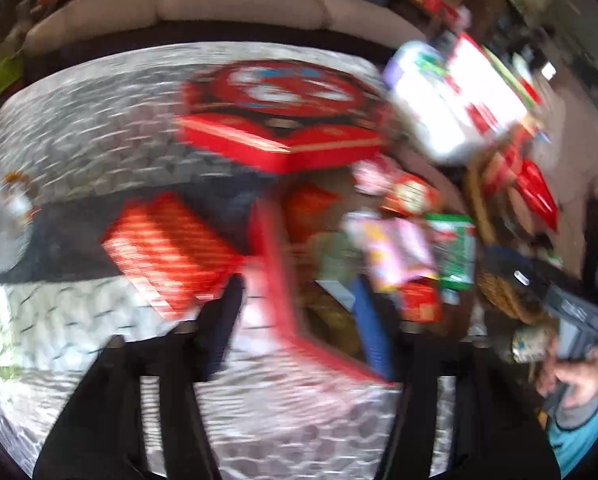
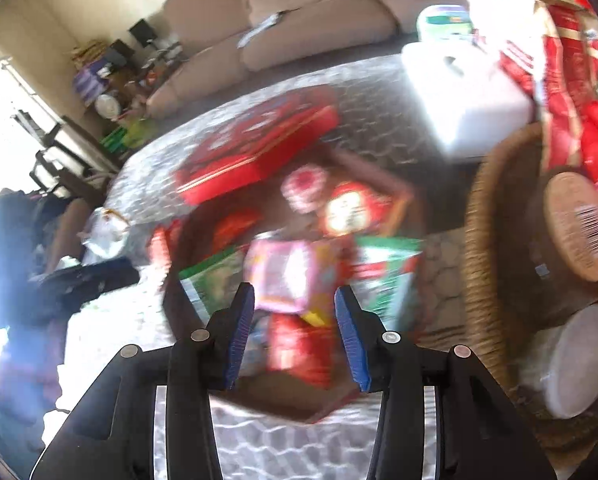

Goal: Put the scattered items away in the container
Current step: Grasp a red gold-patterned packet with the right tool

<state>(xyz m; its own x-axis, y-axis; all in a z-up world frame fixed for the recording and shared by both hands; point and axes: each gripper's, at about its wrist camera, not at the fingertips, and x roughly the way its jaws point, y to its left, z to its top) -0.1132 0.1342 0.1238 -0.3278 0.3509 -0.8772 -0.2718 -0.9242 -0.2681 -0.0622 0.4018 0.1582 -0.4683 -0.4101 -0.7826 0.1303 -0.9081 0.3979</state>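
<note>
Black arms of the left gripper (image 1: 299, 328) fill the bottom of the left wrist view, its fingers (image 1: 373, 332) spread with nothing between them, hanging over the near edge of a red-rimmed box (image 1: 275, 272) that serves as the container; inside it lie a pink packet (image 1: 399, 248), a green packet (image 1: 455, 252) and a red pouch (image 1: 415, 196), though blur hides any exact count. Beside the box rests one striped red lid (image 1: 167, 248), and behind it one red tin (image 1: 279, 120). From the right wrist view, the right gripper (image 2: 295, 336) also has its blue fingers (image 2: 241, 332) apart and empty, poised above the same pink packet (image 2: 287, 276) in the box. One wicker basket (image 2: 483, 248) stands to the right on the patterned surface (image 2: 283, 440). Judging by this, both pieces are dropped; a good next move is lifting clear without snagging the rim, then seeking anything outside the box.
</note>
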